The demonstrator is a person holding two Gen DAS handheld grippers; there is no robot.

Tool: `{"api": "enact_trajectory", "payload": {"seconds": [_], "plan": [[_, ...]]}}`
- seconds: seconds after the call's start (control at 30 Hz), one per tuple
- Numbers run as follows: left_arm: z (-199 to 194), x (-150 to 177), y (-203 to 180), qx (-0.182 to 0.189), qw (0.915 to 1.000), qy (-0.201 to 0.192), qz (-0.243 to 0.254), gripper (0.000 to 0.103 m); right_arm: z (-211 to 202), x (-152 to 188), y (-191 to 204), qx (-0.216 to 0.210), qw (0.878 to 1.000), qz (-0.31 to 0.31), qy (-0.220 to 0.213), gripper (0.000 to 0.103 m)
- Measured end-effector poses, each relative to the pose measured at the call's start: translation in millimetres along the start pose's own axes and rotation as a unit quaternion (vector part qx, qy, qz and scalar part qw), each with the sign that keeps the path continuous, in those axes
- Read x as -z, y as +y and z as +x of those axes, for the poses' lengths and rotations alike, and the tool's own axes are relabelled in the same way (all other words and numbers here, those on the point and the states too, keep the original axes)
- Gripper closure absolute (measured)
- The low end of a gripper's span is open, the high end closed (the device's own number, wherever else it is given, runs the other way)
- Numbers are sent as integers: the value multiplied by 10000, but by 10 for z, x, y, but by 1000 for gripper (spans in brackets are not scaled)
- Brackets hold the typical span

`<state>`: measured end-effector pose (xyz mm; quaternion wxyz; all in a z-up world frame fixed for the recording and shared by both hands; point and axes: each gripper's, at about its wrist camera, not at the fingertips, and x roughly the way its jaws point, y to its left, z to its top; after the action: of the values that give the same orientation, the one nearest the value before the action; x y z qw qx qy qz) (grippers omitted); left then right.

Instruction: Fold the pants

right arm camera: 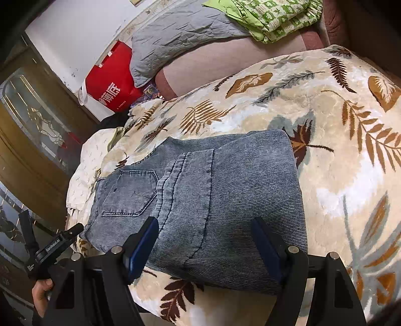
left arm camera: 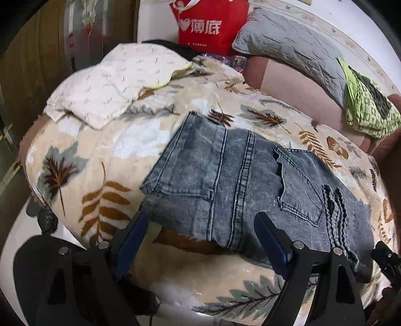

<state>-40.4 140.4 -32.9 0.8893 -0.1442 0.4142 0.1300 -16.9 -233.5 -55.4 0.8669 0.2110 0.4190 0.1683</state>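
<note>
Grey-blue denim pants [left arm camera: 238,180] lie folded in a compact stack on the leaf-print blanket [left arm camera: 100,155]; the back pockets face up. They also show in the right wrist view [right arm camera: 220,195]. My left gripper [left arm camera: 200,225] is open and empty, its blue-padded fingers just above the near edge at the waistband end. My right gripper [right arm camera: 205,230] is open and empty over the near edge of the folded leg end. The left gripper's body [right arm camera: 55,248] shows at the left of the right wrist view.
A cream folded cloth [left arm camera: 112,82] lies beyond the pants on the left. A red shopping bag [left arm camera: 210,22], a grey quilted pillow [left arm camera: 290,42] and a green patterned folded cloth [left arm camera: 368,107] sit at the back. A wooden cabinet [right arm camera: 30,140] stands to the left.
</note>
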Motion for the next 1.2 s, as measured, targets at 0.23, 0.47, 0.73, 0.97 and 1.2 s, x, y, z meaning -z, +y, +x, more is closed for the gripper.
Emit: {"api": "enact_trajectory", "payload": {"seconds": [0.23,0.47,0.73,0.97,1.2], "plan": [[53,22,398,785,9878,299,-1311,16,-51,-79,150,-576,9981,165,147,24],[285,33,512,1443,9647,843,-2033,16,405,-265,856,-1222,9873,-66,1011,22],[564,-39,793,2179,9211,1167,-3007,16,1363,-361,1255,-1018,9661,0,2371,22],[589,-191,735,2530,9118,1052,-3058,17,1516,-421,1368,-767,9616,52,2633,15],[664,-228,745,2104,9291,1058,-2850,57,1757,-306,1403,-712,9590,-64,2743,11]]}}
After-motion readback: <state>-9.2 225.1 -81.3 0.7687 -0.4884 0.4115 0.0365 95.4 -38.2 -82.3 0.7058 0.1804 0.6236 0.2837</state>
